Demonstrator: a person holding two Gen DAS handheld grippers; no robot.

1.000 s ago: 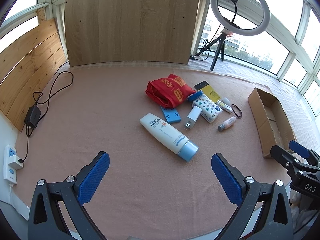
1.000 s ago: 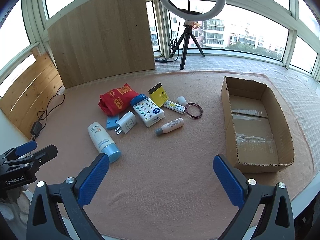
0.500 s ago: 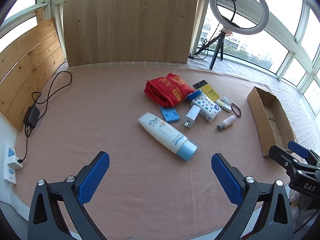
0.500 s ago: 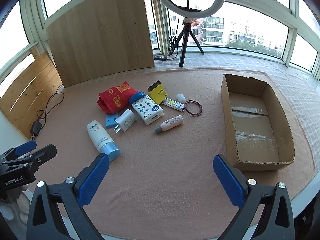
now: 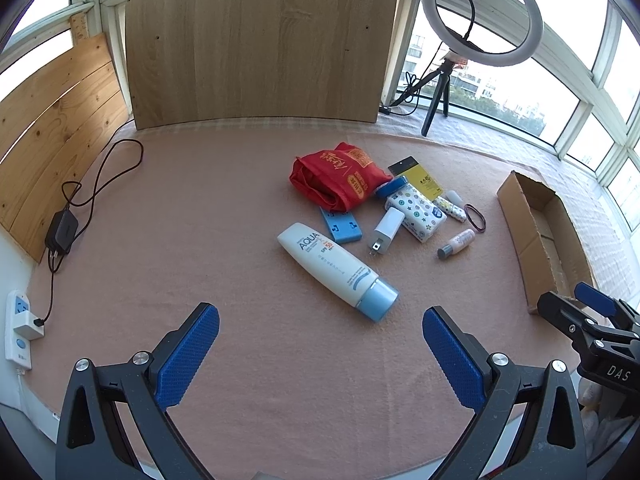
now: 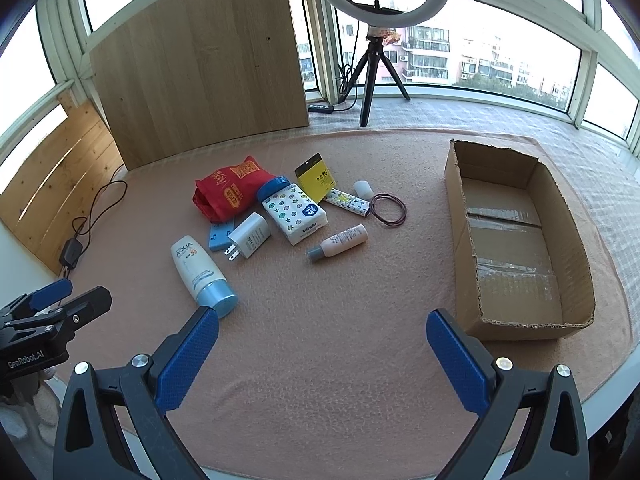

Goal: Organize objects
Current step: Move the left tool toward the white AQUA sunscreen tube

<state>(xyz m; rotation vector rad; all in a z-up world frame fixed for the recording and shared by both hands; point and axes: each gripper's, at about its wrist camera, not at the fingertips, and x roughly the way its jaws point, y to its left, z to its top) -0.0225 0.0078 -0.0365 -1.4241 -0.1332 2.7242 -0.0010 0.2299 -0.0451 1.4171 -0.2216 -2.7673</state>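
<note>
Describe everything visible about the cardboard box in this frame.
The cardboard box is a long, shallow, open-topped brown tray with ragged torn rims and tape strips across its floor. It holds nothing. It sits flat on the pink cloth, right of the clutter, touching no item; the hair ties lie nearest.

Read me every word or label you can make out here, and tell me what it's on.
"AQUA": white sunscreen tube.
"Vinda": patterned tissue pack.
"GenRobot.AI": left gripper body.
"DAS": right gripper body.
Red bag, yellow packet, pink bottle: print too small to read.
</note>
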